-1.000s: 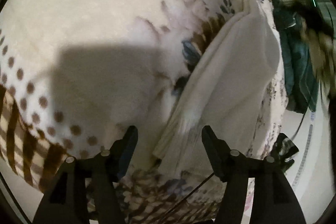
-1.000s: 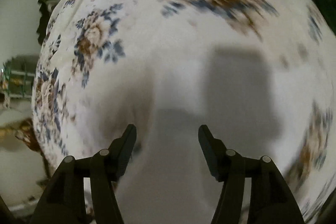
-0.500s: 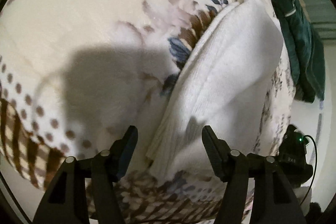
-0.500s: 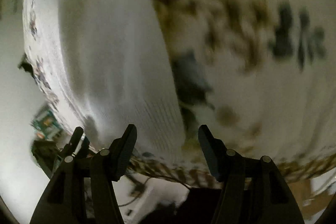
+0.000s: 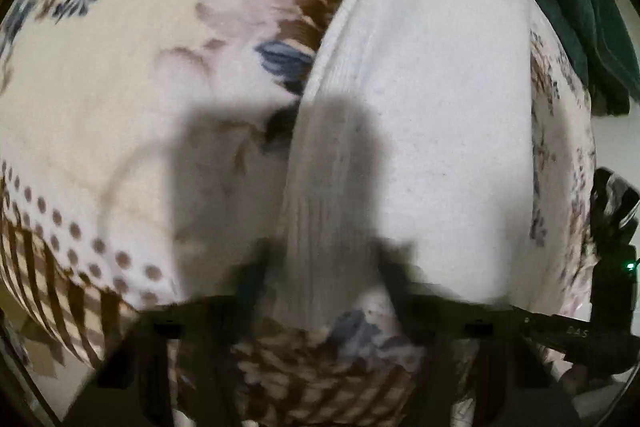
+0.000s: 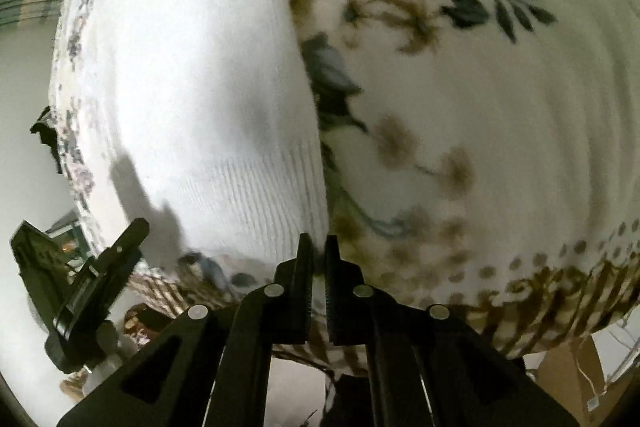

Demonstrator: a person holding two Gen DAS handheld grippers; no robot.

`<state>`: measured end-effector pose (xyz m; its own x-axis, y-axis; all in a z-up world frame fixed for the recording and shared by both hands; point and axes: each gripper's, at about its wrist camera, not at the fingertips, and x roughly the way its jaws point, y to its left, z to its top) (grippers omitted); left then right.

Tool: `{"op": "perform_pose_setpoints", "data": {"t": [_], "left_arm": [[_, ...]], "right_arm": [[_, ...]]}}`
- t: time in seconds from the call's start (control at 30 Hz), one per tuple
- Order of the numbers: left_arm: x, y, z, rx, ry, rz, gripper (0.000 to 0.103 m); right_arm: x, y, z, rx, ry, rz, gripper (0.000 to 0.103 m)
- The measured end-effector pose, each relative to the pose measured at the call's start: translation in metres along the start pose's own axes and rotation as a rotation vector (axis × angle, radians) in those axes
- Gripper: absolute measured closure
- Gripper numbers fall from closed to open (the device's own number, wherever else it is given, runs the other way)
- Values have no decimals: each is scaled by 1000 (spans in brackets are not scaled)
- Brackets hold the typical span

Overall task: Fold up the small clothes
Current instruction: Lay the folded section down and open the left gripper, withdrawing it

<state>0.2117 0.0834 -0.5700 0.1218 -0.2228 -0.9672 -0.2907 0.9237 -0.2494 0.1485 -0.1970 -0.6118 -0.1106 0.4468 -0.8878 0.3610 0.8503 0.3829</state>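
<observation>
**Two grippers at the ribbed cuff of a white garment**

Two grippers work one end of a white knitted garment (image 5: 432,115) that lies flat on a floral blanket (image 5: 132,99), its ribbed cuff nearest both cameras. In the right wrist view the right gripper (image 6: 316,247) has its jaws drawn almost together after just closing, and they pinch the corner of the cuff where the white knit (image 6: 192,75) meets the blanket's (image 6: 500,99) flower print. The left gripper (image 6: 136,227) shows in that same view at the cuff's other corner, pointing down at the fabric.

In the left wrist view the left gripper's (image 5: 324,267) fingers are smeared by blur; its jaws have just been closing and are now brought together, with the ribbed edge of the cuff between them. The blanket's border carries brown dots and stripes. A dark green cloth (image 5: 580,15) lies beyond the blanket's far edge, well apart from the garment.
</observation>
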Motion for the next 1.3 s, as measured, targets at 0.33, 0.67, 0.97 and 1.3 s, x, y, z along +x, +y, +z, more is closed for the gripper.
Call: {"op": "perform_pose_setpoints", "data": {"t": [0.33, 0.67, 0.97, 1.3], "left_arm": [[-41, 20, 10, -28, -86, -14, 97], [-21, 37, 31, -48, 34, -64, 73], [-46, -19, 172, 30, -126, -267, 35], [45, -99, 357, 173, -118, -290, 37]], "right_arm": [[-2, -6, -11, 61, 44, 123, 100], [57, 20, 5, 48, 140, 82, 92], [-17, 23, 100, -19, 115, 119, 45], [-87, 90, 319, 39, -318, 161, 45]]}}
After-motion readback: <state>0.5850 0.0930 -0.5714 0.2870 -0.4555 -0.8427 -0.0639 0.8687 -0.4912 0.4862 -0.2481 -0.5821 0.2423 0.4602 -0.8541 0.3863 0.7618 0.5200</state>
